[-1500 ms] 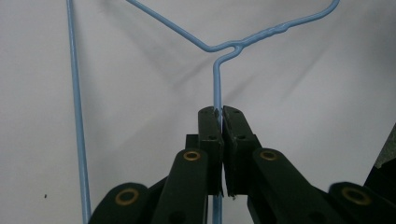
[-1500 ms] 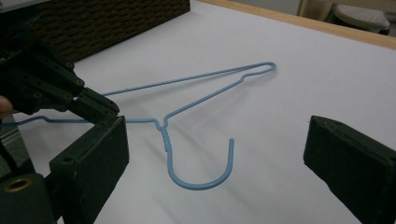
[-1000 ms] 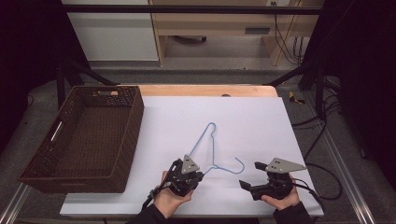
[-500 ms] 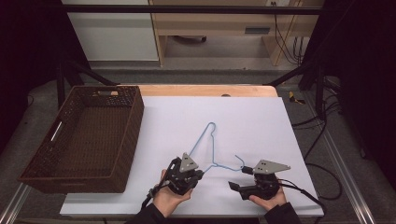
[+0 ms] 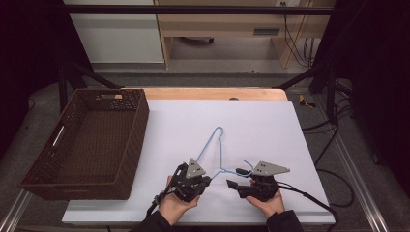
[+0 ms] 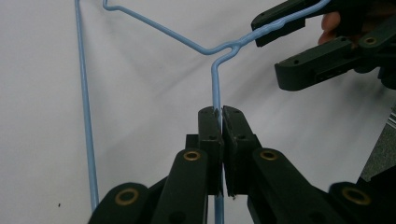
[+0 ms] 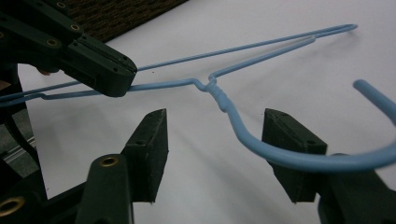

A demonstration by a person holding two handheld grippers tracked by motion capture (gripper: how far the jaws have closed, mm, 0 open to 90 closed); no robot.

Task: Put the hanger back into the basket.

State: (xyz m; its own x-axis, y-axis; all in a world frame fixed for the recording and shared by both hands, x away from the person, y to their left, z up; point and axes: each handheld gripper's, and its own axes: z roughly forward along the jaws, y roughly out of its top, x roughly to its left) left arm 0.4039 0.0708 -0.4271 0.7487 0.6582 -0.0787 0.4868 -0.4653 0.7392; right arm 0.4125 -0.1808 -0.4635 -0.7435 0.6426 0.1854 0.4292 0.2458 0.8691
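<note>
A light blue wire hanger (image 5: 220, 145) lies on the white table top (image 5: 270, 121). My left gripper (image 5: 209, 180) is shut on one of the hanger's shoulder wires; in the left gripper view the wire (image 6: 215, 79) runs out from between the closed jaws (image 6: 221, 112). My right gripper (image 5: 233, 177) is at the hanger's hook, just right of the left one. Its jaws have just been closing. In the right gripper view they (image 7: 215, 126) still stand apart, with the curved hook (image 7: 280, 156) passing between the pads unpinched. The left gripper view shows the right gripper (image 6: 268, 51) straddling the hook.
A dark brown wicker basket (image 5: 87, 140) stands on the table's left side, close to the left hand. A wooden strip (image 5: 212, 93) runs along the far edge. Black cables trail off the table's right side (image 5: 329, 203).
The right gripper has moved left to the hanger's hook and its jaws have narrowed around it. The left gripper has kept still, holding the wire.
</note>
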